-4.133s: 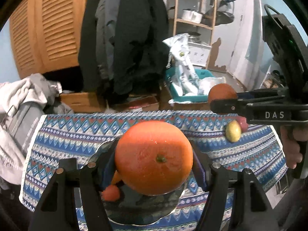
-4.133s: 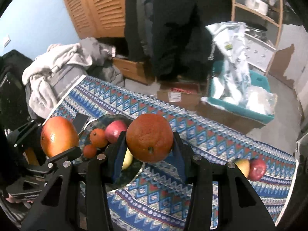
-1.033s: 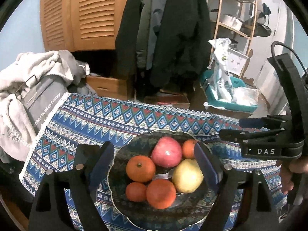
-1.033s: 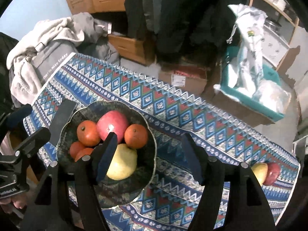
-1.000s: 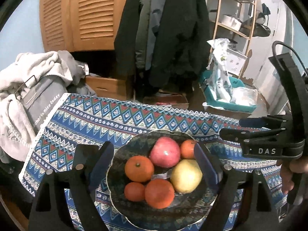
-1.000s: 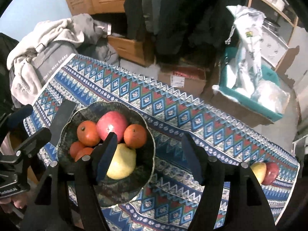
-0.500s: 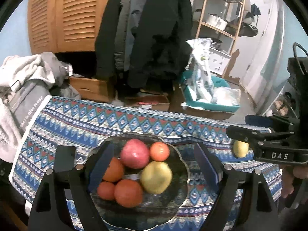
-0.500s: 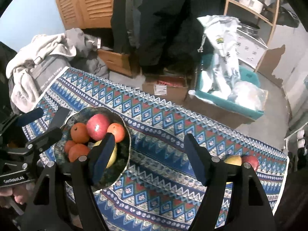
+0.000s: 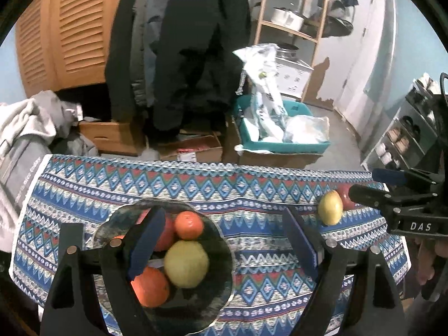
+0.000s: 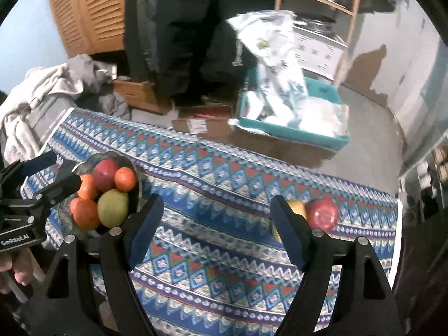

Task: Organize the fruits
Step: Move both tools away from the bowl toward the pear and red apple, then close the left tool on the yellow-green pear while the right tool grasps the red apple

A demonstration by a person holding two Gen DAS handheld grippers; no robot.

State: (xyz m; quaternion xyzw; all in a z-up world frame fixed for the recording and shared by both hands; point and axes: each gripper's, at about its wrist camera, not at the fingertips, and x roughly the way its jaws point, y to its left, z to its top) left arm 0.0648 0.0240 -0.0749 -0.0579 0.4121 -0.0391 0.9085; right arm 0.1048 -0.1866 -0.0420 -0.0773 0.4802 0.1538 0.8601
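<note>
Your right gripper (image 10: 217, 224) stands wide with nothing between its blue pads; its jaws have just been opening. Below it in the right wrist view lies only the patterned tablecloth (image 10: 218, 196). Just behind the right-hand pad sits a yellow fruit (image 10: 296, 207), partly hidden by that pad, and touching it on its right a red apple (image 10: 322, 214), both near the right edge of the cloth.

Your left gripper (image 9: 224, 238) is also spread wide and holds nothing. In the left wrist view its left pad overlaps the dark bowl (image 9: 218, 280) at lower centre, while the right pad hangs over bare cloth. The bowl holds a yellow-green fruit (image 9: 186, 263), a small orange (image 9: 189, 225) behind it, a larger orange (image 9: 151, 285) at the front, and a red apple (image 10: 105, 170) at the back, with further oranges partly hidden.

In the right wrist view the bowl sits at middle left, well apart from the two loose fruits.

Beyond the table's far edge lie cardboard boxes (image 10: 196, 124) and a teal bin (image 10: 308, 134) with plastic bags.
</note>
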